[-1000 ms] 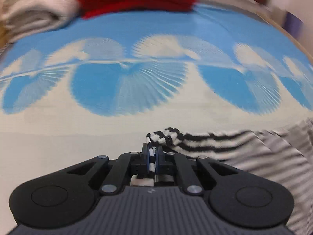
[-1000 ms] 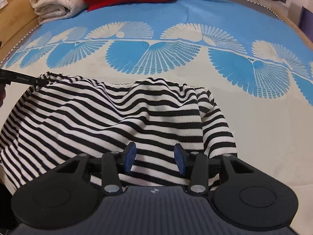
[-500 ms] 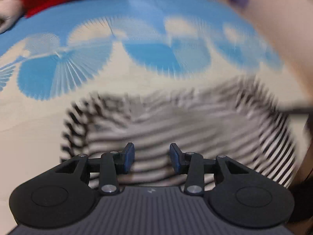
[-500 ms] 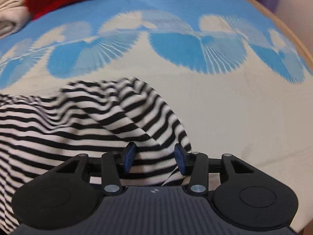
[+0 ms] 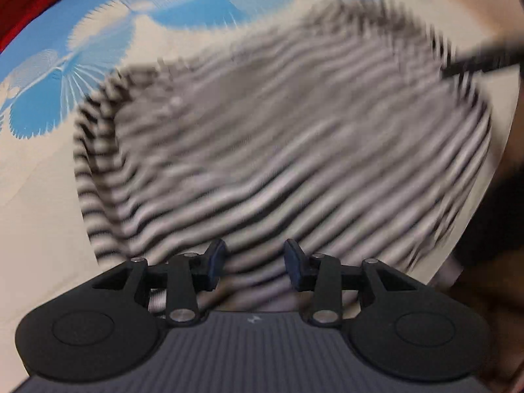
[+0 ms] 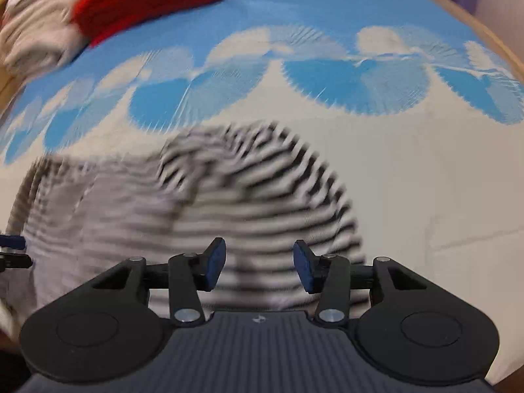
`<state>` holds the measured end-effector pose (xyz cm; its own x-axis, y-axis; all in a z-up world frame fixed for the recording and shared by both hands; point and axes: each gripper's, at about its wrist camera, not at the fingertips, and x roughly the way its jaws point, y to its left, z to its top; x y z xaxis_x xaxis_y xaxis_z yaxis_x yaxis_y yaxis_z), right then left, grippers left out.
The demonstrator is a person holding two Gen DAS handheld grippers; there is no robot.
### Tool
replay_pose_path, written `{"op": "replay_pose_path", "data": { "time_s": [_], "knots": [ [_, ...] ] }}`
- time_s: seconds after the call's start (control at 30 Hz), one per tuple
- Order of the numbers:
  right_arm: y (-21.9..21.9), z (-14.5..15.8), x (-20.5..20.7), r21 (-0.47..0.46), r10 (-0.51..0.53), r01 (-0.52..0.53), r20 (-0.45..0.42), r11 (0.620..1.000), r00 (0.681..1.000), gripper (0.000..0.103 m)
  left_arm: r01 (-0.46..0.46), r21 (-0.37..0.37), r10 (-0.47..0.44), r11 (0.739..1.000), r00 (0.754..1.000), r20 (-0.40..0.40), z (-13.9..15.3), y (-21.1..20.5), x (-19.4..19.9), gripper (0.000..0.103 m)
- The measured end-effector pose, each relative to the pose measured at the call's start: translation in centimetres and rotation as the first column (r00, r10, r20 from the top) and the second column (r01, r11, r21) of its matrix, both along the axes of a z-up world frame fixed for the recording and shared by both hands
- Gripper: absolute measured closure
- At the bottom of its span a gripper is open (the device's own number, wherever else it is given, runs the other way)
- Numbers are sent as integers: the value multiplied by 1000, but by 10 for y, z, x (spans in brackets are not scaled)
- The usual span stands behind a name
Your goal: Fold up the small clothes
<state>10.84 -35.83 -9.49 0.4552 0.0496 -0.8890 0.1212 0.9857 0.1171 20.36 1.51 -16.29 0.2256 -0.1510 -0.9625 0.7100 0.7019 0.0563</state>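
The striped garment [image 5: 294,150] lies bunched on the patterned cloth [image 6: 409,177] (cream near the camera, blue fan shapes further up), filling the middle of the left wrist view and the lower left and centre of the right wrist view. It is black and white, much blurred in both pictures.

The left tool [image 5: 253,263] stands over the garment's near edge with its jaws parted and nothing pinched between them; they have just been opening, and only stripes show in the gap. The right tool [image 6: 258,265] is likewise parted over the fabric at lower centre, its jaws having just widened a little, with no cloth caught between the pads.

I judge this a pause between folds: the garment is let go by both tools and a fresh hold is being sought. The next move calls for choosing two points on one edge, closing on a single layer or a clean doubled edge, and carrying it across evenly so the stack does not skew.

The garment's long axis, in the left wrist view, seems to run from lower left to upper right, with the stripes running roughly the same way; which end is neck or hem I cannot tell through the blur.

A red folded item [image 6: 147,3] and a pale folded pile [image 6: 36,32] sit at the upper left, well apart.
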Motion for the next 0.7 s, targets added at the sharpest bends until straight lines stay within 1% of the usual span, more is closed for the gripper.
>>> {"op": "replay_pose_path", "data": {
  "time_s": [0.03, 0.07, 0.1, 0.13, 0.17, 0.2, 0.23, 0.27, 0.3, 0.33, 0.37, 0.4, 0.43, 0.47, 0.5, 0.57, 0.6, 0.63, 0.67, 0.7],
  "knots": [
    [4, -9, -3, -24, 29, -30, -42, 999, 999, 52, -11, 26, 10, 1000, 1000, 15, -4, 2, -2, 54],
    [6, -18, -6, -58, 48, -53, -81, 997, 996, 52, -35, 28, 34, 999, 999, 27, -3, 5, -4, 54],
    [5, -24, -10, -87, 56, -65, -99, 994, 993, 52, -78, 20, 76, 997, 996, 49, 5, 9, -4, 54],
    [4, -25, -15, -103, 55, -66, -101, 992, 993, 52, -122, 4, 121, 993, 988, 95, 16, 13, -7, 54],
    [2, -22, -19, -106, 48, -58, -94, 993, 994, 52, -165, -24, 167, 986, 975, 143, 26, 18, -10, 53],
    [-1, -15, -25, -106, 31, -39, -72, 994, 997, 52, -225, -74, 236, 971, 953, 191, 41, 26, -16, 53],
    [-3, -5, -33, -108, 7, -10, -32, 994, 999, 52, -294, -139, 319, 946, 923, 215, 55, 34, -23, 50],
    [-4, 7, -42, -105, -16, 19, 20, 994, 1000, 52, -351, -199, 391, 915, 894, 218, 66, 42, -30, 48],
    [-4, 21, -54, -88, -36, 44, 86, 995, 996, 52, -409, -274, 469, 870, 858, 209, 77, 52, -41, 48],
    [-3, 36, -68, -60, -50, 60, 156, 996, 986, 52, -444, -324, 519, 836, 831, 201, 82, 59, -51, 48],
    [-1, 48, -82, -39, -57, 67, 223, 997, 973, 52, -474, -363, 561, 802, 806, 187, 85, 64, -60, 48],
    [2, 59, -99, -32, -56, 68, 288, 997, 956, 51, -503, -391, 595, 771, 787, 163, 85, 70, -69, 48],
    [6, 67, -116, -38, -49, 66, 341, 997, 939, 46, -532, -401, 624, 745, 769, 140, 81, 74, -80, 50],
    [10, 71, -130, -49, -44, 67, 374, 997, 927, 43, -553, -396, 641, 733, 756, 130, 78, 76, -84, 50],
    [13, 73, -143, -51, -51, 78, 400, 996, 915, 43, -575, -383, 657, 724, 744, 124, 73, 78, -94, 51],
    [18, 72, -164, 1, -92, 102, 441, 995, 893, 42, -606, -350, 674, 714, 730, 113, 64, 79, -104, 58],
    [18, 69, -169, 25, -112, 112, 441, 993, 891, 42, -621, -341, 686, 705, 720, 106, 61, 80, -105, 59],
    [19, 65, -171, 33, -126, 124, 425, 992, 896, 42, -640, -343, 703, 688, 705, 93, 63, 82, -105, 59],
    [22, 63, -170, 23, -125, 127, 409, 992, 904, 42, -652, -356, 717, 670, 692, 83, 64, 89, -105, 59],
    [25, 63, -168, 6, -114, 123, 417, 992, 902, 42, -661, -380, 733, 647, 676, 71, 67, 95, -107, 59]
  ]
}}
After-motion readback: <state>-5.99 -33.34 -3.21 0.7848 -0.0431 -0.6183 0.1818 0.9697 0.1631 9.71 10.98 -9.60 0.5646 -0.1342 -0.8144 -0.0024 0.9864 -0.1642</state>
